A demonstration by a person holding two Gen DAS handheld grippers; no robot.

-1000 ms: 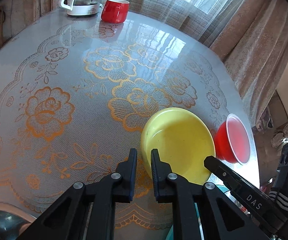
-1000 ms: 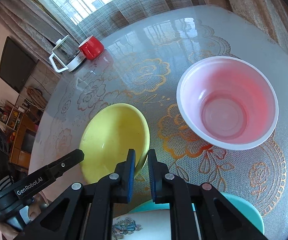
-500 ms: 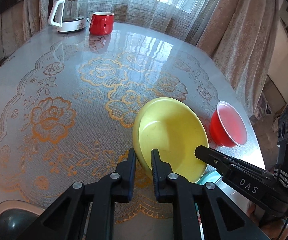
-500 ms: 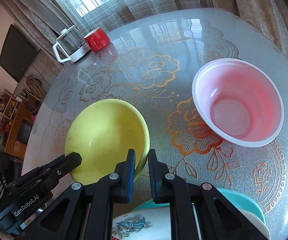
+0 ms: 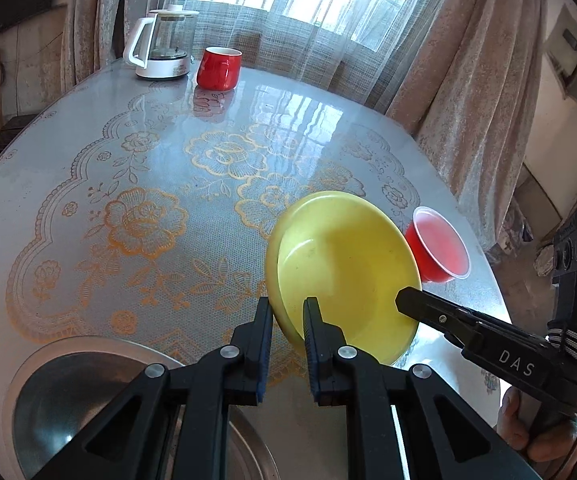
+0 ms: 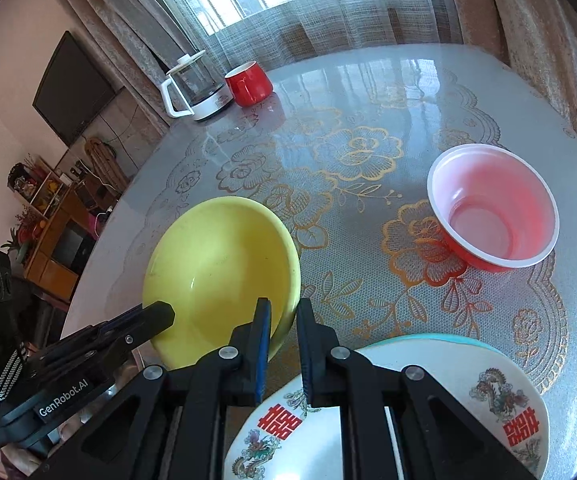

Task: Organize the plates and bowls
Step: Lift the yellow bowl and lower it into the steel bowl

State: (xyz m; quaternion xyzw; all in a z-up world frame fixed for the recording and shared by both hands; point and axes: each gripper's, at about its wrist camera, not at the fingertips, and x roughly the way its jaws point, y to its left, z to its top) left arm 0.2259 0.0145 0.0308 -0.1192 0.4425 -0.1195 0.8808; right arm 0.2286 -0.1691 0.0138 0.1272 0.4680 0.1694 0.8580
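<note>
A yellow bowl is held up off the table, gripped from both sides. My left gripper is shut on its left rim, and my right gripper is shut on its right rim. The bowl hangs tilted above the lace tablecloth. A red plastic bowl stands on the table to the right; it also shows in the left wrist view. A white patterned plate on a teal plate lies under my right gripper. A steel bowl lies under my left gripper.
A glass kettle and a red mug stand at the far edge by the curtained window. The round table's right edge is close behind the red plastic bowl. A TV and shelves are off to the left.
Both grippers have lifted the yellow bowl off the table and pulled it back toward me. The steel bowl and the patterned plate have come further into view.
</note>
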